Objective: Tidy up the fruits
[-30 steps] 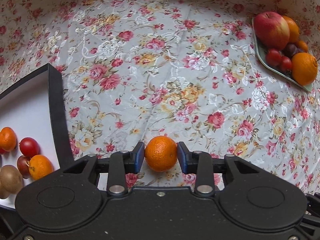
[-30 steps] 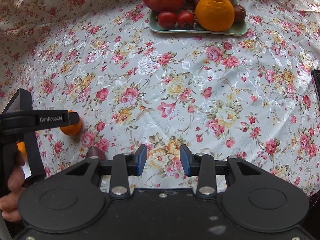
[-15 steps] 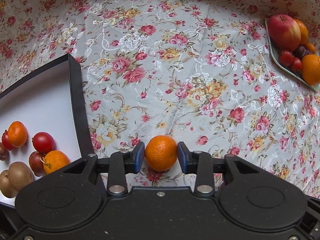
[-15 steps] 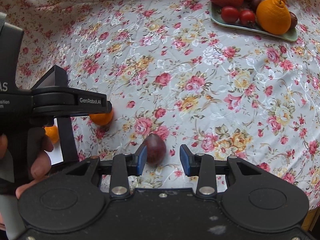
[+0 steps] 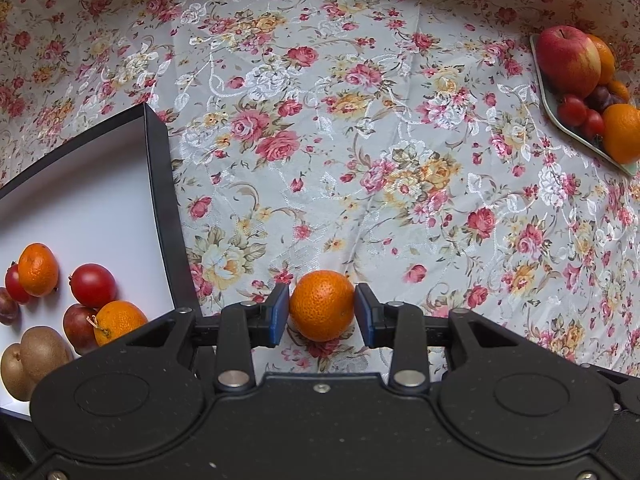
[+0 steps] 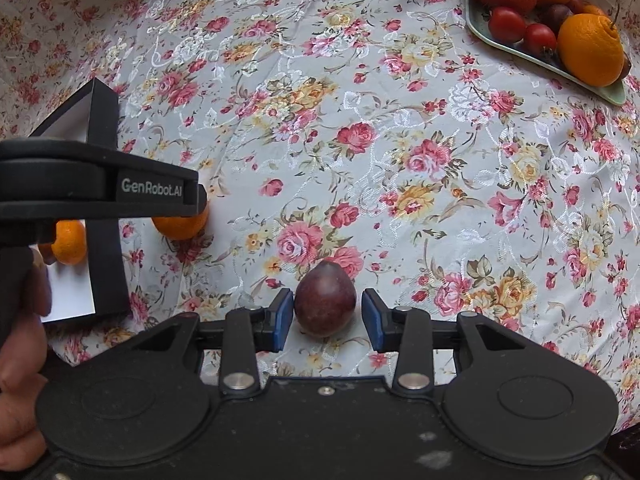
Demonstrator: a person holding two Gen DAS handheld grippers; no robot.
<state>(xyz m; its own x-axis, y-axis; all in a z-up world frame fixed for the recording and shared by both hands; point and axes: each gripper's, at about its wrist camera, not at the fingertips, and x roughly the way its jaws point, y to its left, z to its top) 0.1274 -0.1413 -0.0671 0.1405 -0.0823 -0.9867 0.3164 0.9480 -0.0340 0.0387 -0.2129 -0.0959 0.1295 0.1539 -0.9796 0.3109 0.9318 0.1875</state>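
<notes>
My left gripper (image 5: pixel 321 311) is shut on a small orange mandarin (image 5: pixel 322 305), held just right of a black-rimmed white tray (image 5: pixel 160 184). The tray holds several fruits: mandarins (image 5: pixel 38 269), a red tomato (image 5: pixel 93 285), kiwis (image 5: pixel 44 353). My right gripper (image 6: pixel 326 314) is open around a dark purple passion fruit (image 6: pixel 325 304) that lies on the cloth; the left pad is close to it, the right pad stands apart. The left gripper (image 6: pixel 96 188) and its mandarin (image 6: pixel 180 226) show at the left of the right wrist view.
A green plate (image 6: pixel 520 50) at the far right holds an apple (image 5: pixel 568 60), oranges (image 6: pixel 590 48), tomatoes (image 6: pixel 506 24) and dark fruit. A floral tablecloth (image 5: pixel 360 140) covers the table. The tray's black corner (image 6: pixel 104 128) stands left of the passion fruit.
The right gripper has swung left and come down so the passion fruit now sits between its fingers. The left gripper, still holding the mandarin, has shifted toward the tray.
</notes>
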